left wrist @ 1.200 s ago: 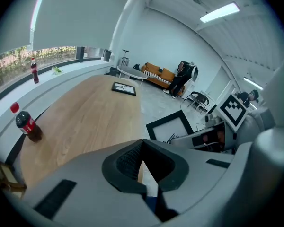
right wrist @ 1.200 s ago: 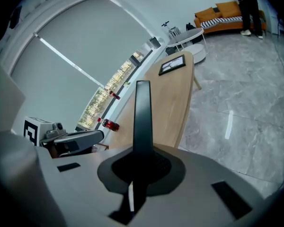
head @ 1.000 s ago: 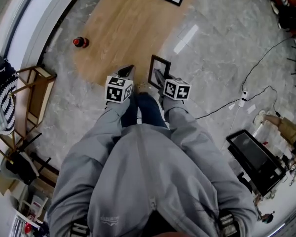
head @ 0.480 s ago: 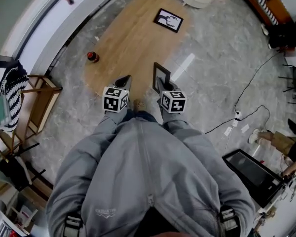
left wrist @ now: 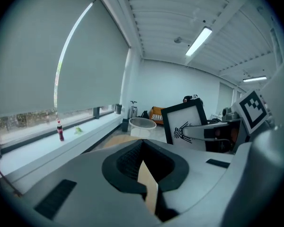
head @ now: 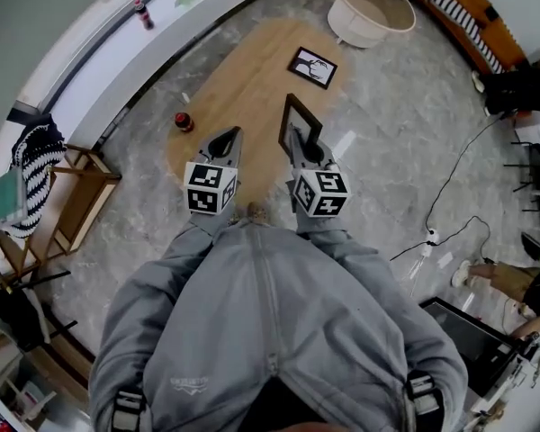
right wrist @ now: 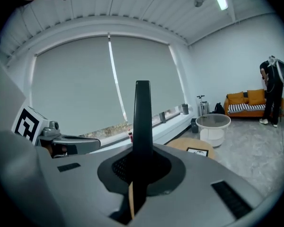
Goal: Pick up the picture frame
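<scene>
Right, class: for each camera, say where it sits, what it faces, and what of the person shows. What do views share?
Head view: on the person's head, looking steeply down at the oval wooden table; grey sleeves, left gripper and right gripper show.
Left gripper view: on the left gripper, along its shut, empty jaws toward the window; right gripper shows.
Right gripper view: on the right gripper, along jaws shut on the black-framed picture; left gripper shows.
Shared: all three show that picture.

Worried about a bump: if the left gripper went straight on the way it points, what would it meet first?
Nothing close. The left gripper, jaws shut and empty, points out and slightly down over the wooden table. It would probably meet that tabletop first, though depth is unclear.
</scene>
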A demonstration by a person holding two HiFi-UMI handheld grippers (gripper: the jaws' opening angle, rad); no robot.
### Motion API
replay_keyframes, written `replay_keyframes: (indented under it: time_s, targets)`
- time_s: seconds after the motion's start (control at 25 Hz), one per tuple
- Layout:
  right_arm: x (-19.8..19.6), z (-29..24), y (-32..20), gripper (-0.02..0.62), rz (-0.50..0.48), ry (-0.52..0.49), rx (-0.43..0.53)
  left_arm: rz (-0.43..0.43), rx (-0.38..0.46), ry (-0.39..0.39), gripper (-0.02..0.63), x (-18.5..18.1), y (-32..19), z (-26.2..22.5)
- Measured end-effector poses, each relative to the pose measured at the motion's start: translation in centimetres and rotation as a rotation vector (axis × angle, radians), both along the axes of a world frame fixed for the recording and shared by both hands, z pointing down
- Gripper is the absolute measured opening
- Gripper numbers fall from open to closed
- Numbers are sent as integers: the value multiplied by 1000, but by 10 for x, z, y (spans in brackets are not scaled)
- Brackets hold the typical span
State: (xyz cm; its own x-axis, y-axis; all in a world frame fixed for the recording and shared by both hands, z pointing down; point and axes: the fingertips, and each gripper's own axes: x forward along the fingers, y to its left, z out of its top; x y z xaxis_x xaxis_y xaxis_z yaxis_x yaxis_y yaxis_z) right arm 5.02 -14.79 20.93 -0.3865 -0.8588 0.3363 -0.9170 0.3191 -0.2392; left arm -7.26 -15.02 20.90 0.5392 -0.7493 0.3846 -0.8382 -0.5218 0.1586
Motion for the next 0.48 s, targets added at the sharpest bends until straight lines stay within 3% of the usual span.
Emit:
replay_keyframes:
  time_s: [0.24, 0.48]
  targets:
    - [-14, -79, -3, 37, 9, 3, 151, -27, 210, -18, 17, -14, 1, -85]
    - [-26, -144, 4, 37, -17, 55, 310, -87, 326, 17, 17, -19, 11, -144]
